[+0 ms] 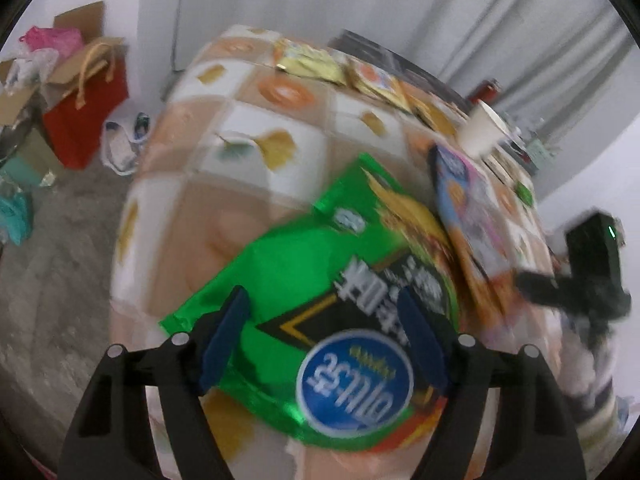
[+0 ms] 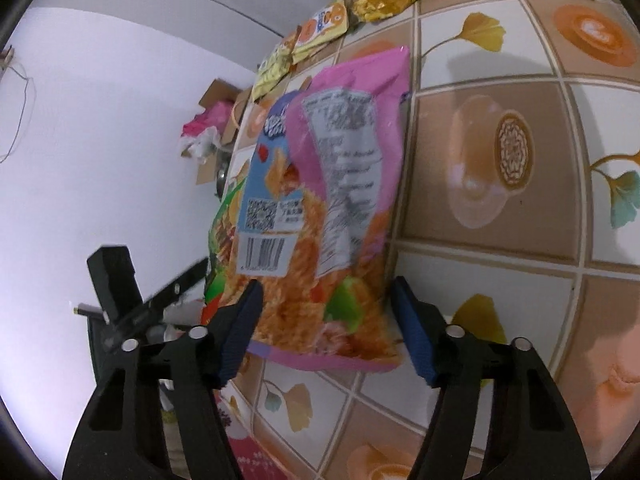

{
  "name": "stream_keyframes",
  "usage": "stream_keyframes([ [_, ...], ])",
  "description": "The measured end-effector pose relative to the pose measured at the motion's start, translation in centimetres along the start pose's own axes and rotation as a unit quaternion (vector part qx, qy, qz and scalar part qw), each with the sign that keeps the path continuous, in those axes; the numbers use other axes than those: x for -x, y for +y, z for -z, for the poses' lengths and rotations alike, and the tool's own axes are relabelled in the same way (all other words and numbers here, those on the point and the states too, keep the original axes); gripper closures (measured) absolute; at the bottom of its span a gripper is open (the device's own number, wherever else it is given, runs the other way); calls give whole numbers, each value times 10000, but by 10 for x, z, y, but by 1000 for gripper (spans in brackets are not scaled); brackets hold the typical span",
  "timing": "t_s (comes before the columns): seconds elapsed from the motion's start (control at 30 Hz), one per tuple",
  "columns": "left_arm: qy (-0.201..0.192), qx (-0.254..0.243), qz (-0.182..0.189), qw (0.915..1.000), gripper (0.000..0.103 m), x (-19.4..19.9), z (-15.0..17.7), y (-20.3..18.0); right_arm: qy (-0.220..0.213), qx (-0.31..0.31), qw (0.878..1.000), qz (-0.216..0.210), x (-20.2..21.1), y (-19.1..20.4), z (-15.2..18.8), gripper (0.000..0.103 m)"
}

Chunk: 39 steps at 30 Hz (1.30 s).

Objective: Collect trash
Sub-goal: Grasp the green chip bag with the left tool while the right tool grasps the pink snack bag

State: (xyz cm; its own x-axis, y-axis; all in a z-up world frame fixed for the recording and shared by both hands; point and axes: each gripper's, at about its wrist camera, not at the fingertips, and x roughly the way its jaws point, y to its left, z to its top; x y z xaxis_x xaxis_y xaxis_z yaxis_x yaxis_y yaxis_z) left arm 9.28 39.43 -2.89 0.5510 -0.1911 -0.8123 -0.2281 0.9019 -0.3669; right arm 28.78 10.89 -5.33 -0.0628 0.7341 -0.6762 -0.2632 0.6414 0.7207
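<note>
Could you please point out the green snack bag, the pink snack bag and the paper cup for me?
green snack bag [image 1: 292, 264]: left wrist view, on its plain green upper panel.
pink snack bag [image 2: 340, 184]: right wrist view, on its grey nutrition label.
paper cup [image 1: 478, 130]: left wrist view, on its side wall.
</note>
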Motion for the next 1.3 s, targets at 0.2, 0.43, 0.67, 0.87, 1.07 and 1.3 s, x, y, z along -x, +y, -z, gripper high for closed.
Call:
stream_keyframes([
  [0.2, 175, -127, 443, 9988, 48, 6, 42, -39, 71, -62, 10000, -13, 4, -8, 17, 69],
  [0.43, 126, 70, 736, 9972, 67, 6, 69, -55, -334, -348, 9988, 75, 38, -31, 40, 76],
  [0.67, 43, 290, 806, 9963, 91, 4, 81, -58, -1002, -832, 9915, 14, 82, -57, 77, 78],
  [0.87, 263, 10, 1098, 9936, 93, 8, 97, -77, -1199, -954, 9880, 188, 87, -60, 93, 78],
  [1.07, -408, -227, 647, 9968, 57, 31, 85, -77, -1251, -792, 9884, 342, 85, -53, 93, 78],
  [1.3, 145, 72, 572, 9982, 55, -7, 60, -54, -1203, -636, 9900, 372, 89, -55, 101, 78],
])
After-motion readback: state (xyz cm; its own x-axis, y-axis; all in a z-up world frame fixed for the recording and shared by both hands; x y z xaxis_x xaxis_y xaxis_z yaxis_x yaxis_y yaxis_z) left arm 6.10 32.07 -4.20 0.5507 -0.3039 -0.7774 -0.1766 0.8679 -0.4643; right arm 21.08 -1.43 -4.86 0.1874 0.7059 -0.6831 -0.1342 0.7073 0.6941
